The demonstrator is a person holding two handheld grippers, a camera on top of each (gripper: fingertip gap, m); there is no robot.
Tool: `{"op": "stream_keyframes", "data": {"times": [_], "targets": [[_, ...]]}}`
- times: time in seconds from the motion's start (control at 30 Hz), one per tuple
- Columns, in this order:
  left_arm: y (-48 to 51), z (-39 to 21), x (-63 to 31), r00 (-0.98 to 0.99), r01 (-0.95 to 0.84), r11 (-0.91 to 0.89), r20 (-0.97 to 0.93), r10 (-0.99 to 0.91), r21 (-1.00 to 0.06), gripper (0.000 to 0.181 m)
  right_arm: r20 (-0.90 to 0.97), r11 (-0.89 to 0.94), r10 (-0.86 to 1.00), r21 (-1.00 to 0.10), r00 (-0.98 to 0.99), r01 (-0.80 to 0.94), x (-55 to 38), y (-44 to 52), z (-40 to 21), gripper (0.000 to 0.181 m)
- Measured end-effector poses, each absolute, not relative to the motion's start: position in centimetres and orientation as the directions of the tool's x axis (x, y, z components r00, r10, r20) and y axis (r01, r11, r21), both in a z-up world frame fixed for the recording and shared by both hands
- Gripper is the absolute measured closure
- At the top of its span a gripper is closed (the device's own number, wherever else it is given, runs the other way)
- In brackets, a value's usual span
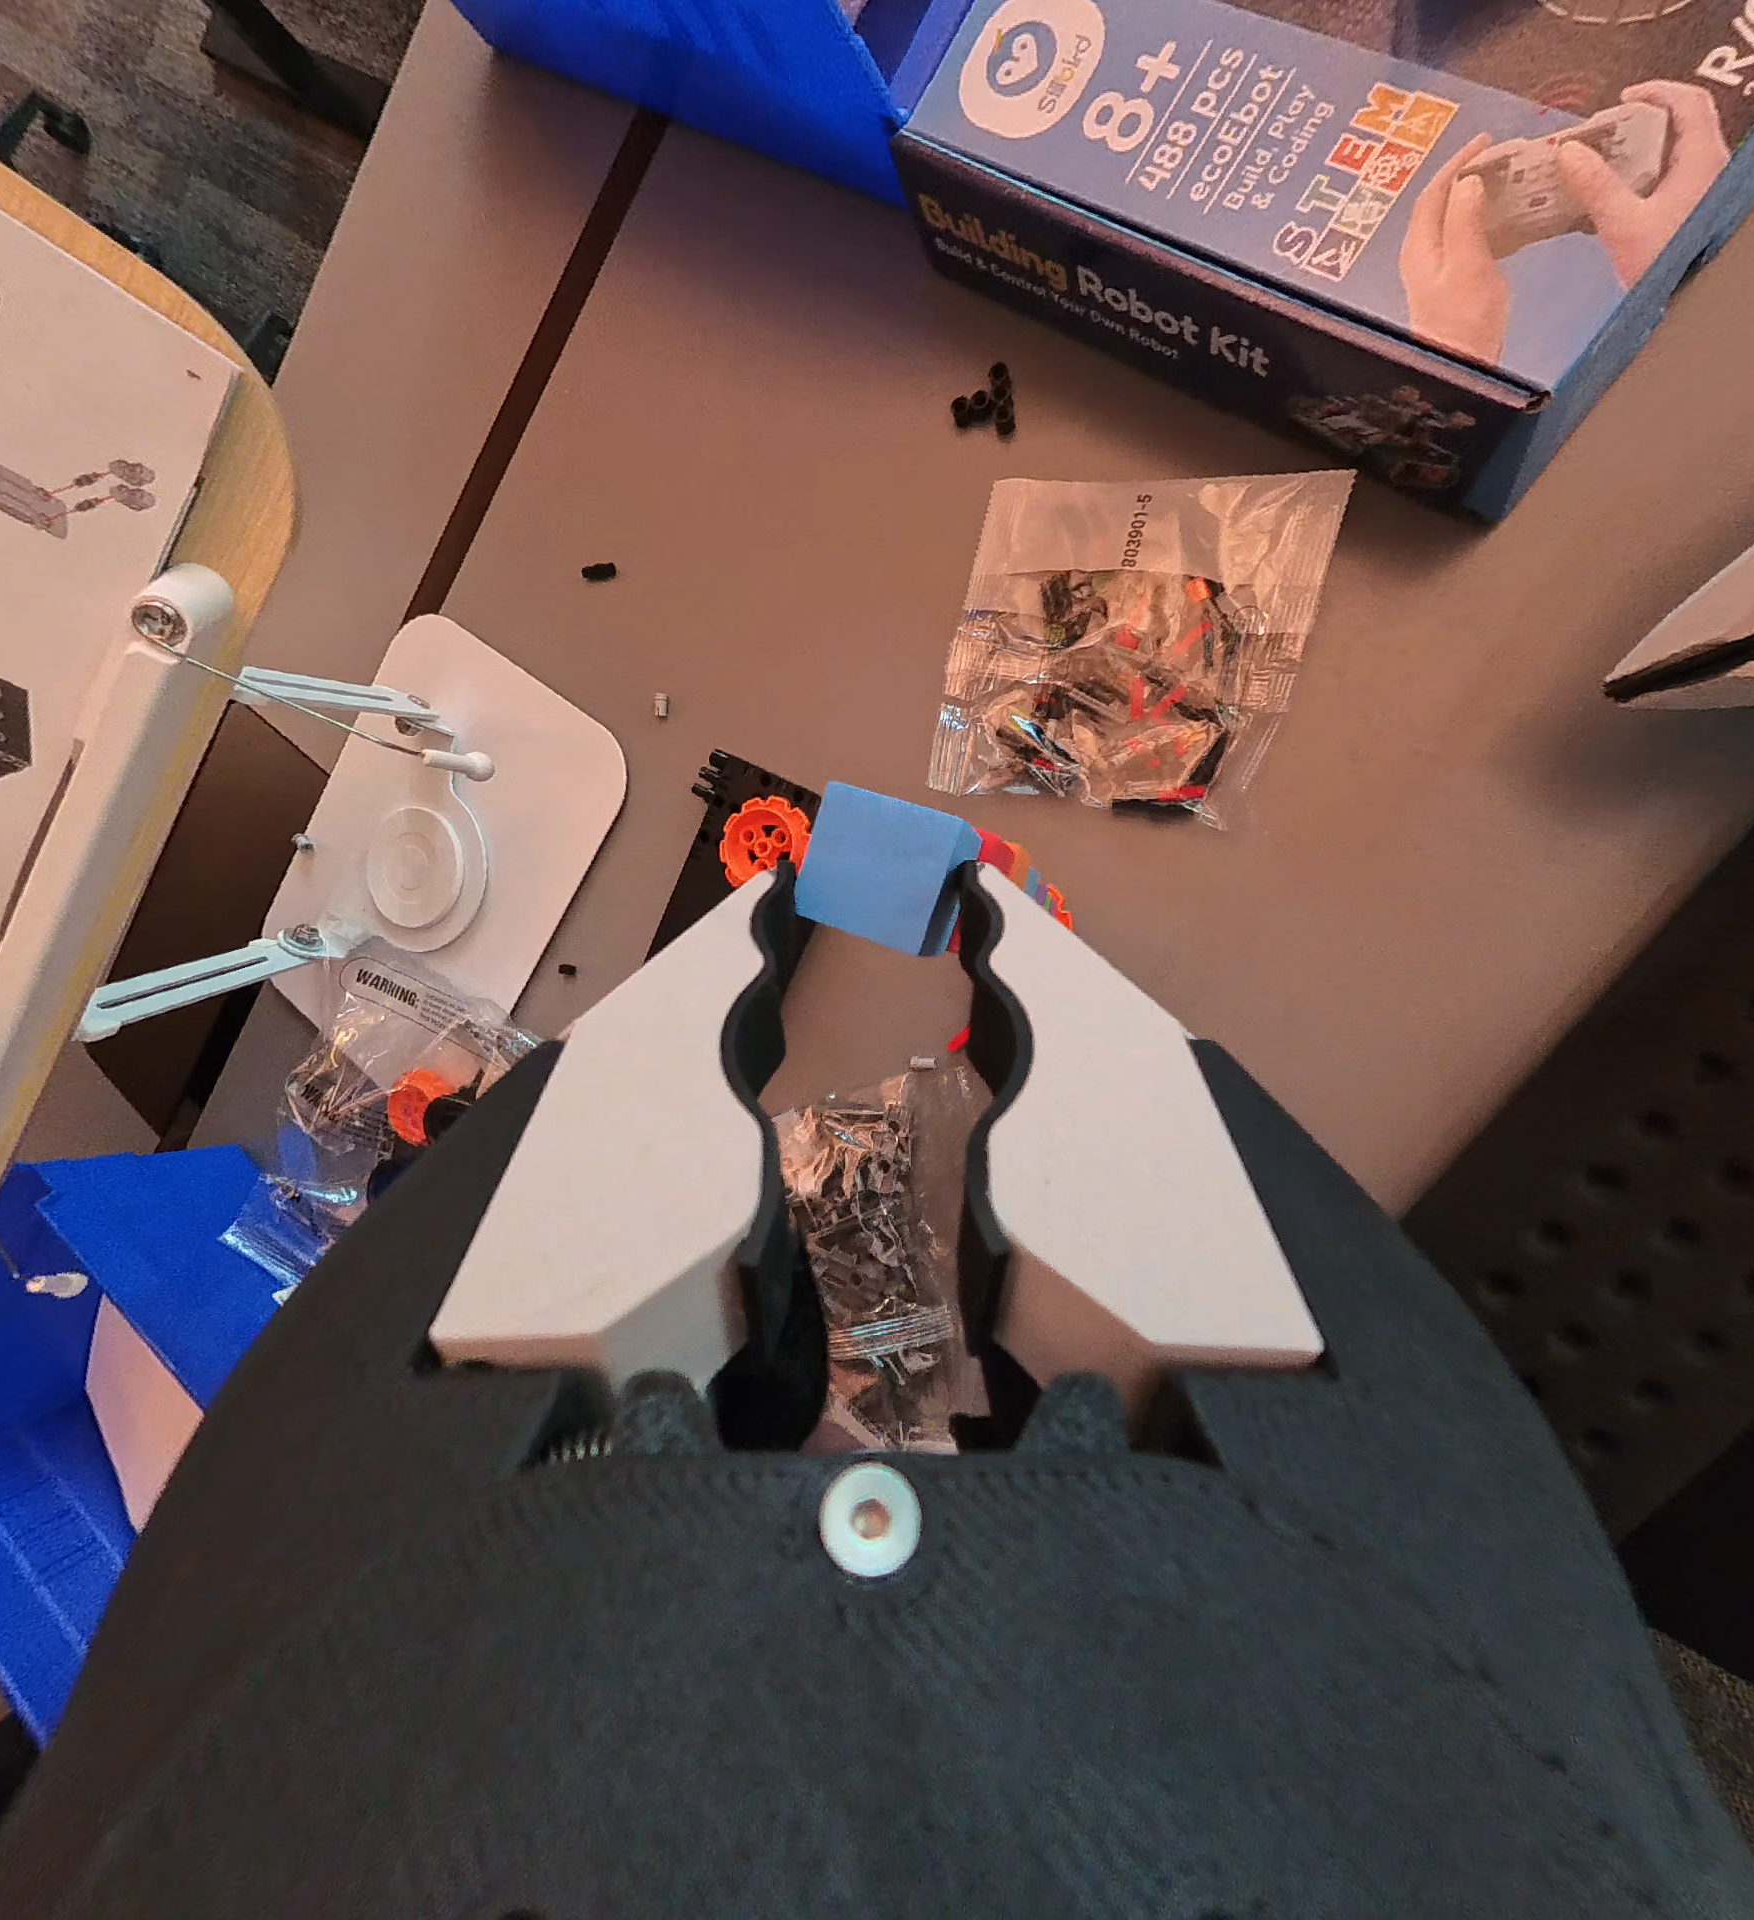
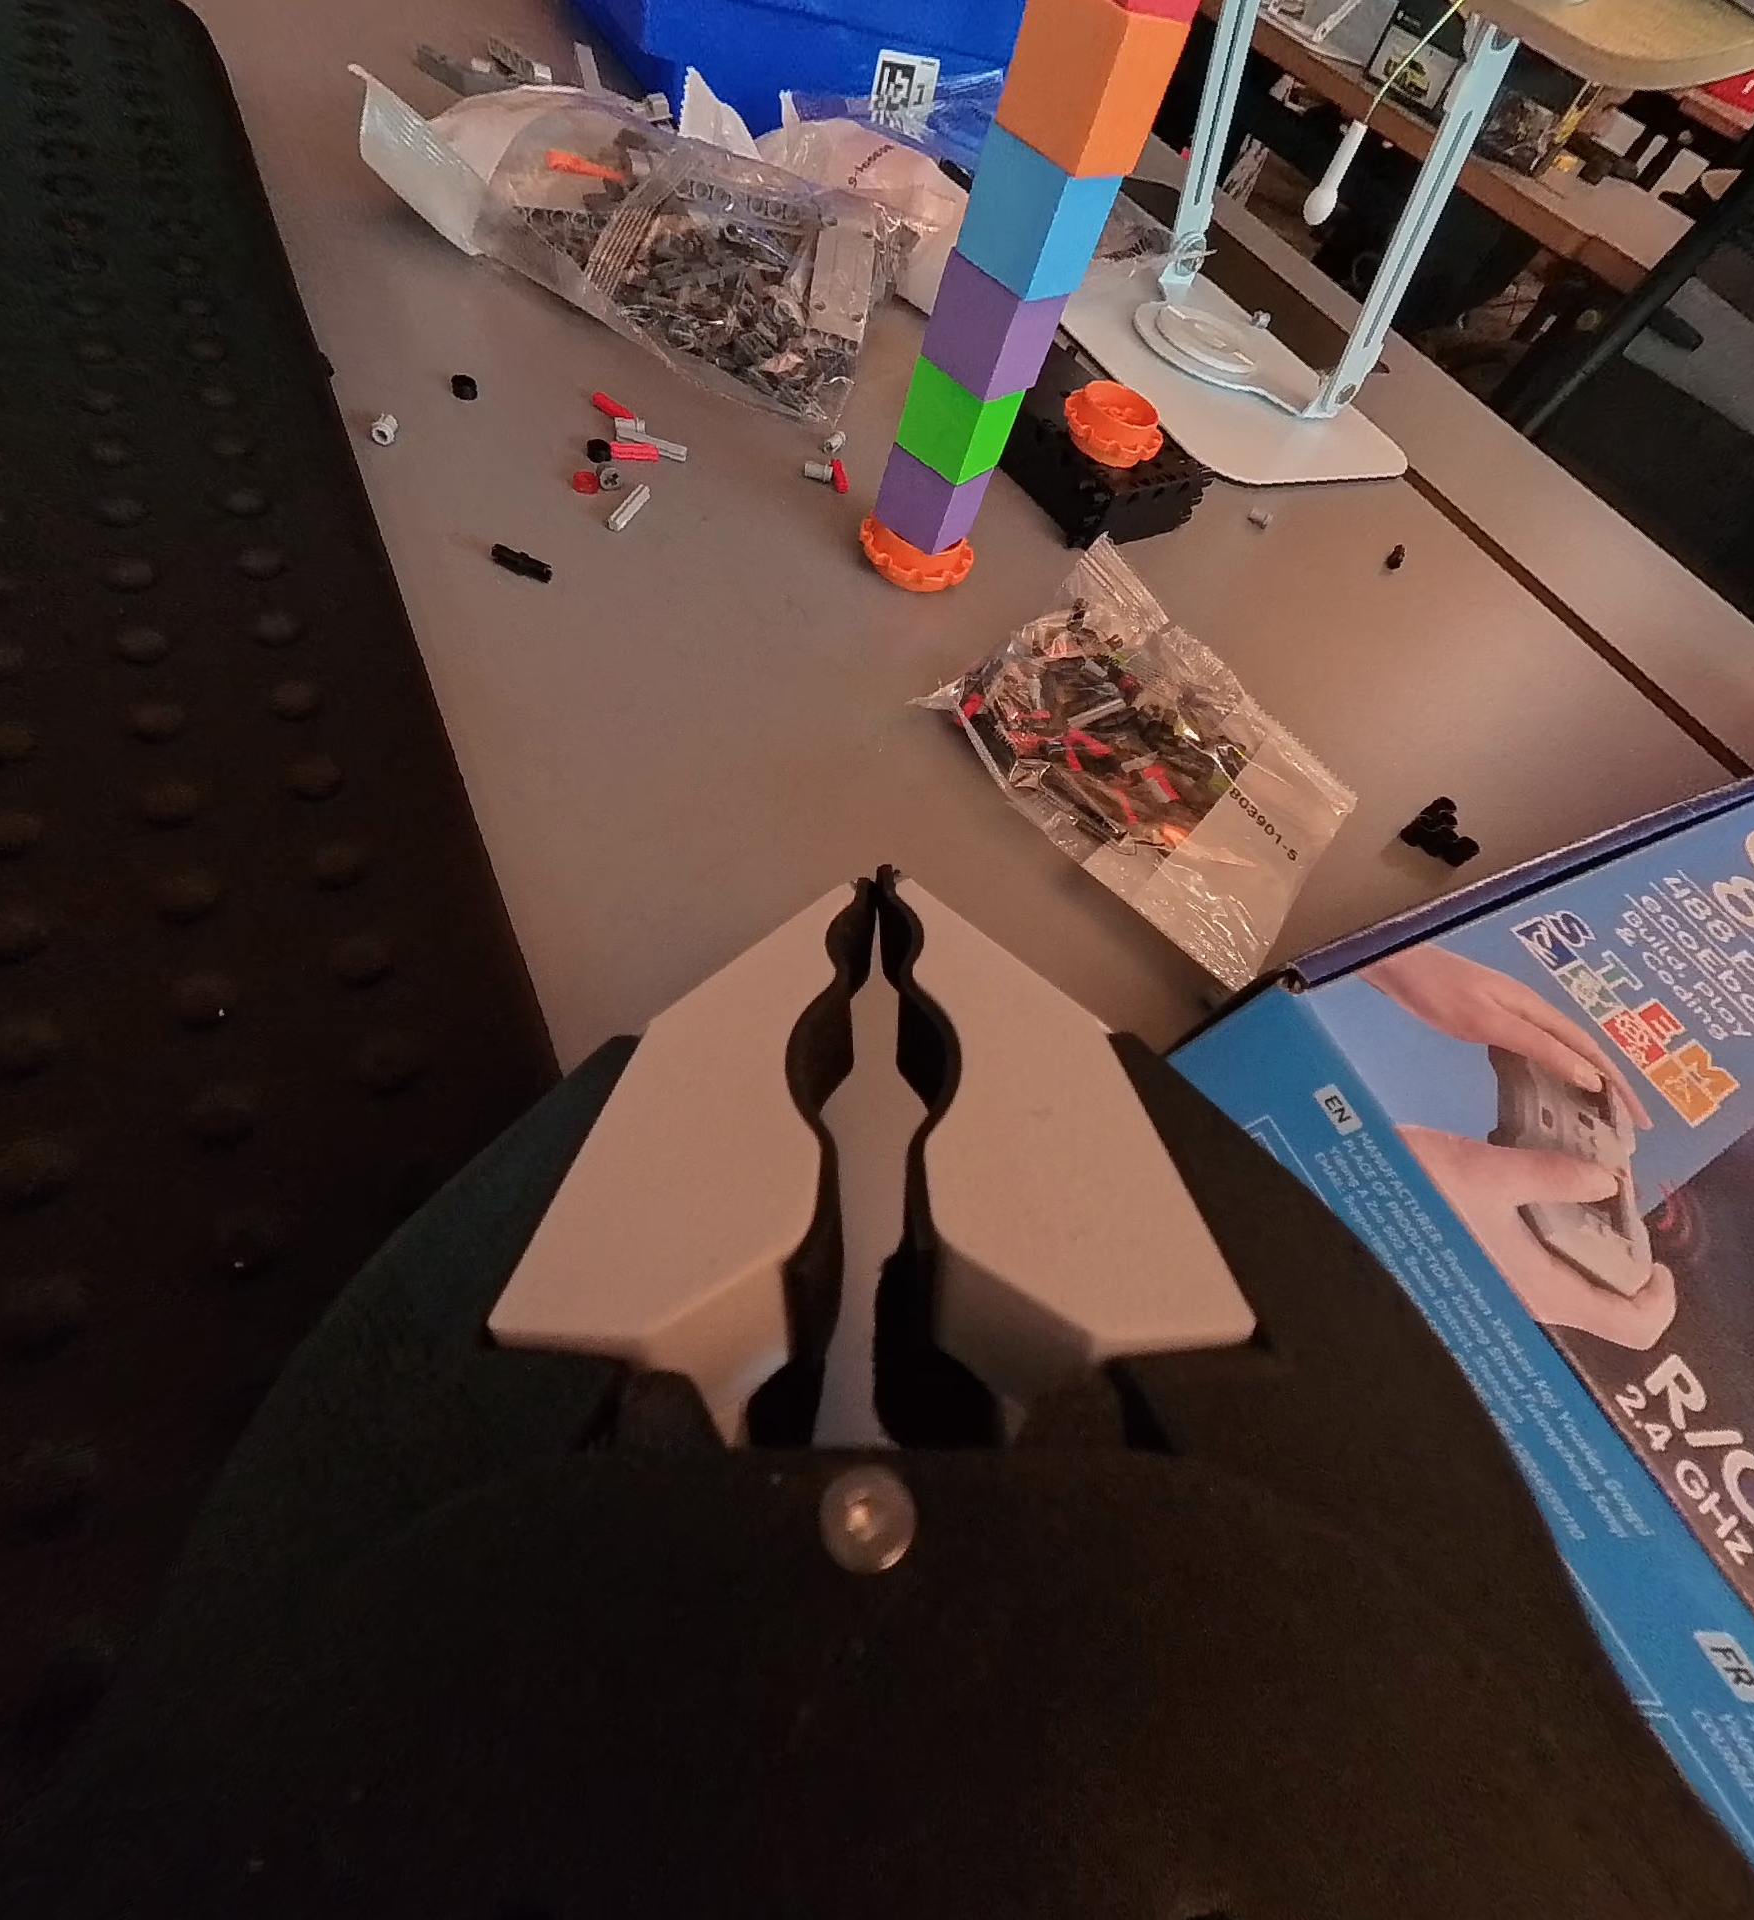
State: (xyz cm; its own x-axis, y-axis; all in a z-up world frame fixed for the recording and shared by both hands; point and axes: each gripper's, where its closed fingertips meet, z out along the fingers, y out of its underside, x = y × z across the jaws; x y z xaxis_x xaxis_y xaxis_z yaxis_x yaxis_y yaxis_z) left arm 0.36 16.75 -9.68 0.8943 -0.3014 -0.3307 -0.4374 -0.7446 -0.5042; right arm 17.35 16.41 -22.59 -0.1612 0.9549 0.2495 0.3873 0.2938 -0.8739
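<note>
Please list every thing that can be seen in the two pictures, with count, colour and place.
block tower: one, many colours, standing on an orange wheel, mid-table
black brick: one, a second orange wheel on top, behind the tower
parts bags: several, clear, around the tower
loose pins: many, red, grey, black, left of the tower
kit box: one, blue, table's right edge
white stand: one, far side
table: one, grey
left gripper: fingers closed on the tower's top blue block
right gripper: fingers shut, empty

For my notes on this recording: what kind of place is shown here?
Probably a workshop or hobby room, not a home kitchen. A grey table holds a kit box, bags of small parts and loose pins. More cluttered benches stand behind.
</note>
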Motion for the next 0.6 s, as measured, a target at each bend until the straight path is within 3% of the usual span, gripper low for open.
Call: {"op": "stream_keyframes", "data": {"times": [0.6], "targets": [[16.79, -9.74, 0.64, 0.895, -0.442, -0.741, -0.308, -0.324, -0.506, 0.151, 0.248, 0.293, 0.955, -0.874, -0.161, 0.388, 17.43, 16.38, -22.59, 0.181]]}}
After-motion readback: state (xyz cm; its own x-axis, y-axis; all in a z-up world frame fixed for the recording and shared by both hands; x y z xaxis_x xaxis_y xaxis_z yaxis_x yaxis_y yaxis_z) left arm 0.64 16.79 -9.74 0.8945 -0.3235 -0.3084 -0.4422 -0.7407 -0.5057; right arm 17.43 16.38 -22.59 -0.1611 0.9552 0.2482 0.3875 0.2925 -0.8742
